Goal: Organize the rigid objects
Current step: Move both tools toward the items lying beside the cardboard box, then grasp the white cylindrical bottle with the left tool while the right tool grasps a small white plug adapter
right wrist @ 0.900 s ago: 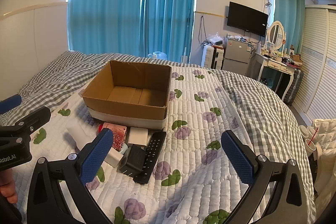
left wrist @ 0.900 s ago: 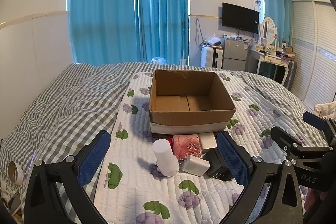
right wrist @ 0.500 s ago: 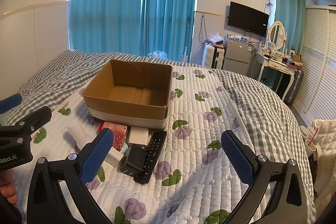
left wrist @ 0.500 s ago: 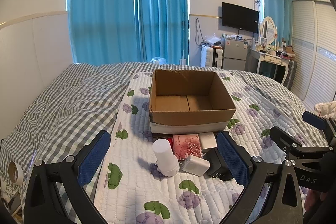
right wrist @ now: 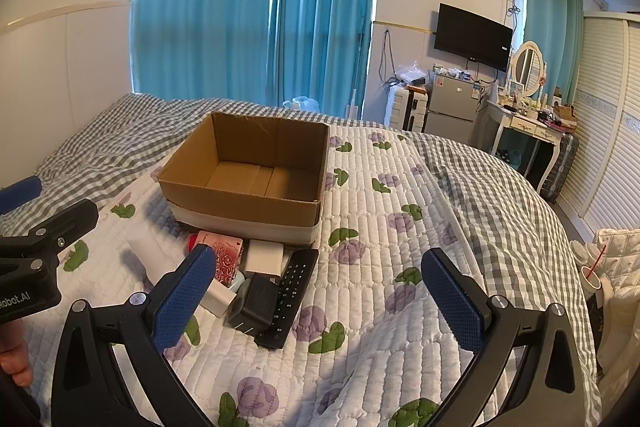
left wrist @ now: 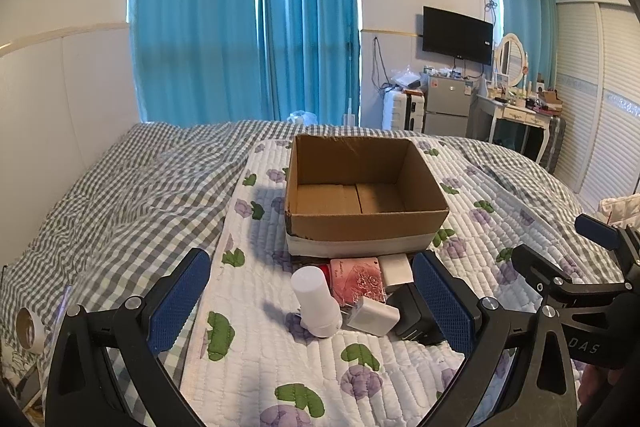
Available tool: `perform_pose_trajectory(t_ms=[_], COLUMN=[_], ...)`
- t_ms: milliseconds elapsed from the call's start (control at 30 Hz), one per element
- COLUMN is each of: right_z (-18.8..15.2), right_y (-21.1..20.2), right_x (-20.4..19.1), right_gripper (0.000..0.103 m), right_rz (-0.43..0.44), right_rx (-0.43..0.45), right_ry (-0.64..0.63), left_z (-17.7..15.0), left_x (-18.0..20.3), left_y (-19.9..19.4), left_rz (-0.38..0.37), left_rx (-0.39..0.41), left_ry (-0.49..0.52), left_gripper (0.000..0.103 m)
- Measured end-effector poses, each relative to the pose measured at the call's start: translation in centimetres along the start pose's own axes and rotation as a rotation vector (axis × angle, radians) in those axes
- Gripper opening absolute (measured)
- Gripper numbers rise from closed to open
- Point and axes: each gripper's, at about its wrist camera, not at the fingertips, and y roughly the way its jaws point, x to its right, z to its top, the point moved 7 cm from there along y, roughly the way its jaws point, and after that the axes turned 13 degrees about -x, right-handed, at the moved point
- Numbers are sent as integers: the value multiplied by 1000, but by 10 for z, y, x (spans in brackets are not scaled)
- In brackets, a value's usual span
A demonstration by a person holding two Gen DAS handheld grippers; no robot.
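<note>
An empty cardboard box point(left wrist: 366, 217) point(right wrist: 244, 205) stands on the flowered quilt. In front of it lies a cluster: a white cylinder bottle point(left wrist: 314, 301) point(right wrist: 146, 251), a pink patterned box point(left wrist: 358, 279) point(right wrist: 224, 261), a white cube point(left wrist: 395, 269) point(right wrist: 264, 259), a white charger point(left wrist: 374, 315) point(right wrist: 218, 301), a black block point(left wrist: 412, 319) point(right wrist: 254, 307) and a black remote point(right wrist: 290, 295). My left gripper point(left wrist: 310, 307) is open and empty, hovering before the cluster. My right gripper point(right wrist: 318, 297) is open and empty, to the right of the cluster.
The flowered quilt point(right wrist: 380, 267) lies over a grey checked bedspread point(left wrist: 120, 195). A tape roll point(left wrist: 28, 325) lies at the bed's left edge. A cup with a straw point(right wrist: 592, 273) stands at the right. A dresser, fridge and suitcase stand by the far wall.
</note>
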Motion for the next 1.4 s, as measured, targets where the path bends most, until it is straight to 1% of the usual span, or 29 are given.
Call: perform_pose_trajectory(t_ms=[167,300,400,500,600,667,733,833,900,933,967,1000,1033,1067,1233,1333,1400], right_z=[-1,5,17,27,29,24,15,-3,-10,-13,-15,-16,-17,-18,-24,-23,-20], right_y=[-5,-6,-3,8,27,41,56,76,86,90,93,95,96,97,105,104,104], right_x=[-2,-4,-7,-8,-7,-6,-6,-6,-6,-6,-8,-9,-10,-11,-19,-34,-51], right_gripper=[103,103,103,103,103,103,103,103,103,103,103,103,103,103,103,103,103], right_rz=[-5,-39,-44,-48,-36,-42,-38,-12,5,12,15,17,20,26,26,71,111], right_rx=[0,-26,-43,-72,-109,-137,-164,-208,-237,-249,-256,-258,-259,-261,-286,-283,-287], right_ry=[-7,-18,-50,-83,-96,-98,-95,-83,-72,-67,-66,-67,-68,-70,-97,-141,-201], left_z=[7,23,32,28,10,-8,-21,-30,-32,-31,-32,-32,-32,-32,-23,-13,-7], left_x=[1,-4,-10,-15,-16,-16,-14,-6,0,1,3,4,6,6,6,0,-6], left_y=[-9,-13,3,31,67,91,107,123,131,131,133,135,137,138,124,109,101], left_rz=[4,43,35,63,83,84,100,84,60,54,46,37,22,3,-10,-8,-6], left_rx=[12,22,-35,-104,-194,-276,-314,-352,-372,-379,-383,-385,-388,-386,-331,-292,-276], left_ry=[16,38,36,30,39,38,56,72,77,83,89,90,91,91,92,96,97], left_gripper=[103,103,103,103,103,102,101,88,85,75,62,57,45,40,35,34,34])
